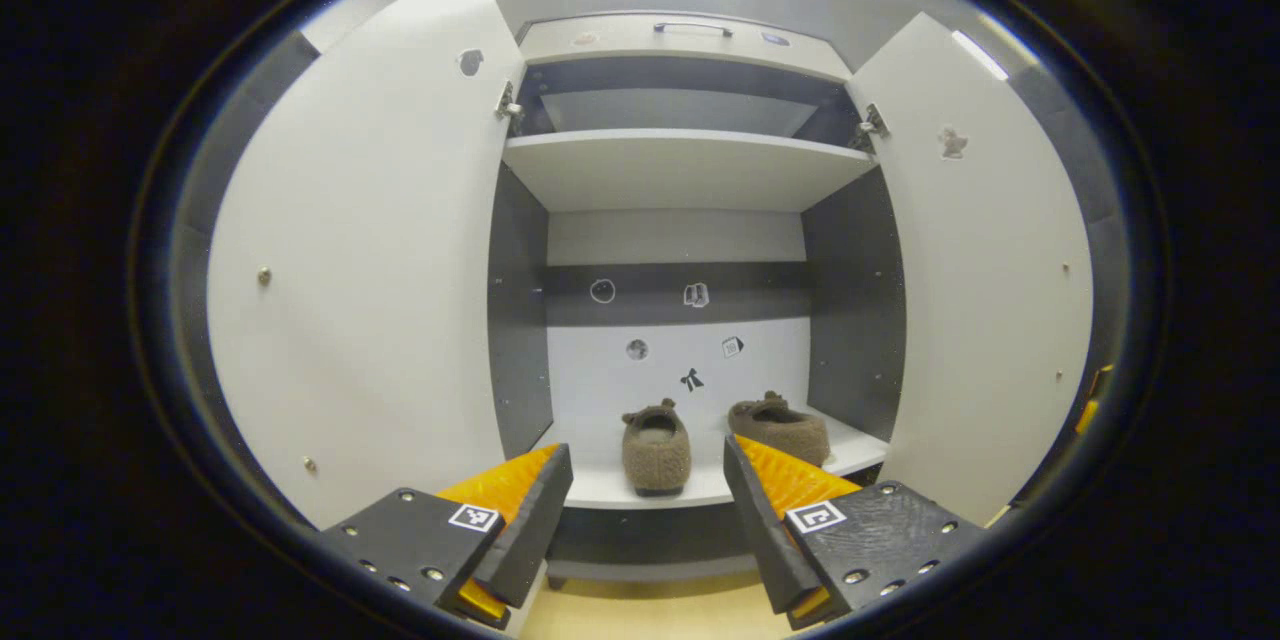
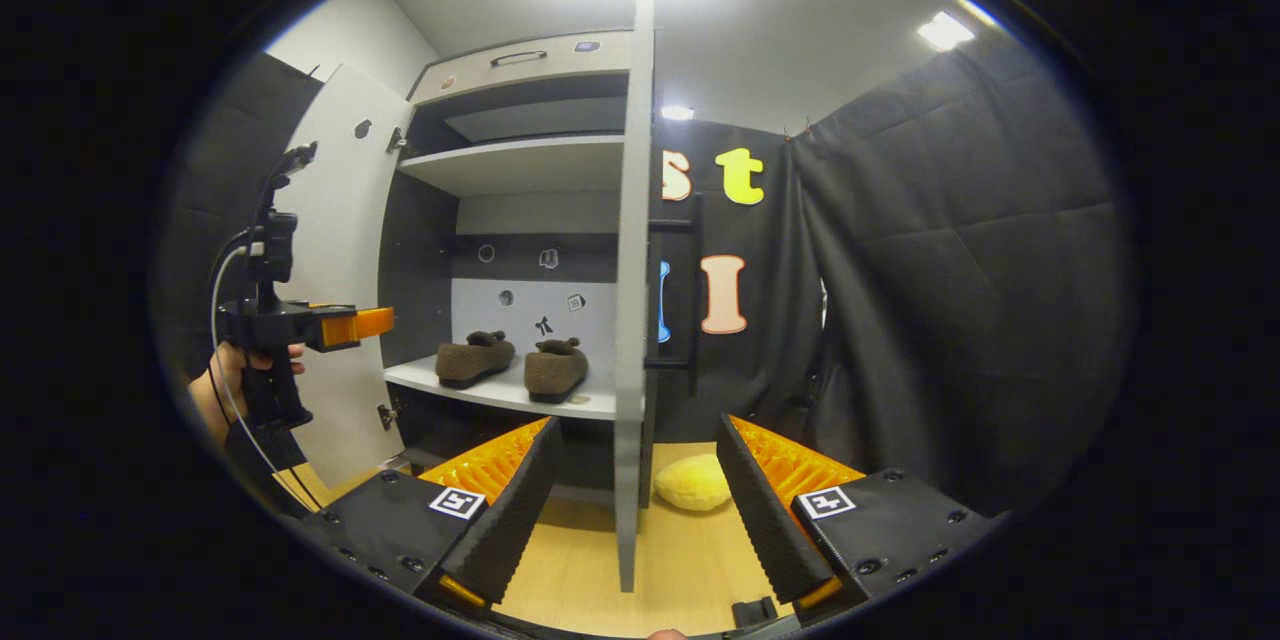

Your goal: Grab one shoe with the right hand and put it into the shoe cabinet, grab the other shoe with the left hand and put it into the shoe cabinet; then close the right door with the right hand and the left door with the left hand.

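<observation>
Both hand-held grippers stood open and empty: the left hand-held gripper faced the open white-and-grey shoe cabinet, the right hand-held gripper straddled the edge of the white right door. Two brown fuzzy slippers sat side by side on the lower shelf, near its front edge. The white left door was swung wide open.

Two brown slippers, one and another, are sitting in one cabinet, whose two doors, left and right, are standing open. One yellow cushion is lying on the floor.
</observation>
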### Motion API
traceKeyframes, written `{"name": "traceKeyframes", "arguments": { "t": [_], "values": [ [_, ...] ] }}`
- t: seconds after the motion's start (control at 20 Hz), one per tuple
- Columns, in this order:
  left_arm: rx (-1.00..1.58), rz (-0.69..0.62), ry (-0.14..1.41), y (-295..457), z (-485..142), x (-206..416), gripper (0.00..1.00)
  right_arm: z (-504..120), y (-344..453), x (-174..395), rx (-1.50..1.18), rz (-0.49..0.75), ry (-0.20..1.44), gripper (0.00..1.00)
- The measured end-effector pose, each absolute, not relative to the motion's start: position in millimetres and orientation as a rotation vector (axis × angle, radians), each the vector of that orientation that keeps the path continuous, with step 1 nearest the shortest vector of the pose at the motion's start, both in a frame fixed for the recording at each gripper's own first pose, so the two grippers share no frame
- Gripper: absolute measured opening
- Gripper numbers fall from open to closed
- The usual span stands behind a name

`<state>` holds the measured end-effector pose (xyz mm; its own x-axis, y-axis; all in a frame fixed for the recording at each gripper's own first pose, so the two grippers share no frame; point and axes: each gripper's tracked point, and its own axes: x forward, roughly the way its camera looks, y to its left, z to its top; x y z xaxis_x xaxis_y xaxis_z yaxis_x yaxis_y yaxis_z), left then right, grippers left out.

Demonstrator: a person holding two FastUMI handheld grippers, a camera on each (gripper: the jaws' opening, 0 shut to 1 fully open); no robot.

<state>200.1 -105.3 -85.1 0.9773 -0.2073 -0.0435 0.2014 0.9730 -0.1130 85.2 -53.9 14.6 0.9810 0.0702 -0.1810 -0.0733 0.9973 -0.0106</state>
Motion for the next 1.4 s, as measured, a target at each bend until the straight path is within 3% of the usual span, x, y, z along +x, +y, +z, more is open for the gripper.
{"name": "traceKeyframes", "arguments": {
  "t": [0.3,0.4,0.65,0.95,1.2,1.25,1.35,1.4],
  "values": [
    [-0.127,-0.180,0.087,-92,-91,152,0.88,31,-111,104,-0.050,-0.022,0.158,0.98],
    [-0.125,-0.170,0.098,-83,-94,132,0.91,36,-119,117,-0.051,-0.034,0.150,0.98],
    [-0.096,-0.101,0.107,-34,-89,89,0.88,53,-121,146,-0.055,-0.074,0.107,0.98],
    [-0.070,0.049,0.090,63,-87,75,0.91,63,-121,154,-0.069,-0.145,0.098,0.95],
    [-0.109,0.122,0.101,123,-95,78,0.85,65,-115,150,-0.109,-0.214,0.093,0.92],
    [-0.111,0.129,0.101,132,-98,81,0.91,66,-114,149,-0.112,-0.224,0.094,0.92],
    [-0.115,0.132,0.098,144,-100,84,0.88,68,-113,147,-0.106,-0.237,0.100,0.95],
    [-0.116,0.133,0.094,150,-100,85,0.91,69,-112,146,-0.101,-0.243,0.099,0.92]
  ]
}}
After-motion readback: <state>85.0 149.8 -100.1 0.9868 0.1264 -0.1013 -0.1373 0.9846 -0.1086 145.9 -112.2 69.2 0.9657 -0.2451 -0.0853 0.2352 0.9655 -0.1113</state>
